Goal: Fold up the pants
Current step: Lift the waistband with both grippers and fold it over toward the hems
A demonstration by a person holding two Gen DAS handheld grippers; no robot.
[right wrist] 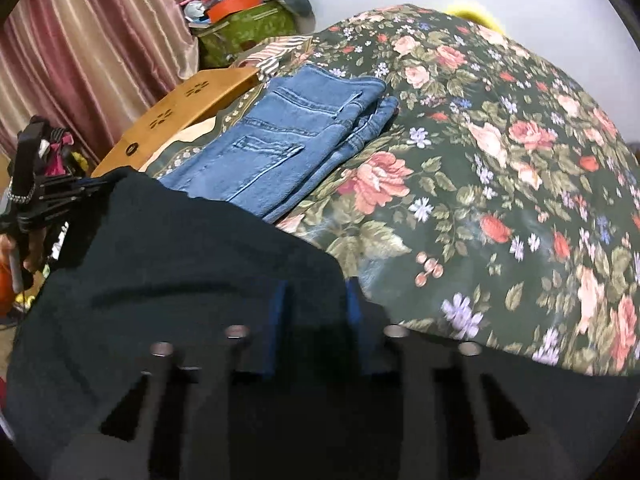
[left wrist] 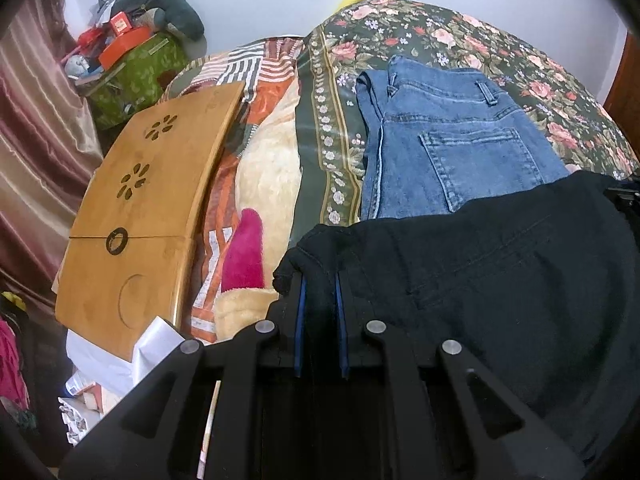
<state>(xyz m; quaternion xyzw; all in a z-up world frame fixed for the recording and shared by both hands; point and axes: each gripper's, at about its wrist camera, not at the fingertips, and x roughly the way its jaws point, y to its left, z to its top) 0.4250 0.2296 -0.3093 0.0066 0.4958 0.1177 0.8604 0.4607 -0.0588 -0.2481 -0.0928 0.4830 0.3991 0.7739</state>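
The left gripper (left wrist: 320, 280) and right gripper (right wrist: 316, 300) each clench an edge of the black pants (left wrist: 500, 280), held above the floral bedspread (right wrist: 500, 160) — unfolded or mid-fold, unclear — while blue jeans (left wrist: 448, 140) lie folded beyond.

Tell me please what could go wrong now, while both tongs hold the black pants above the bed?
1. The left tongs pinch only a small corner of the black pants, so the cloth may slip out.
2. The black pants hang close to the folded blue jeans; lowering them may drag or disturb that fold.
3. The right tongs look blurred, so their grip on the cloth is hard to confirm.
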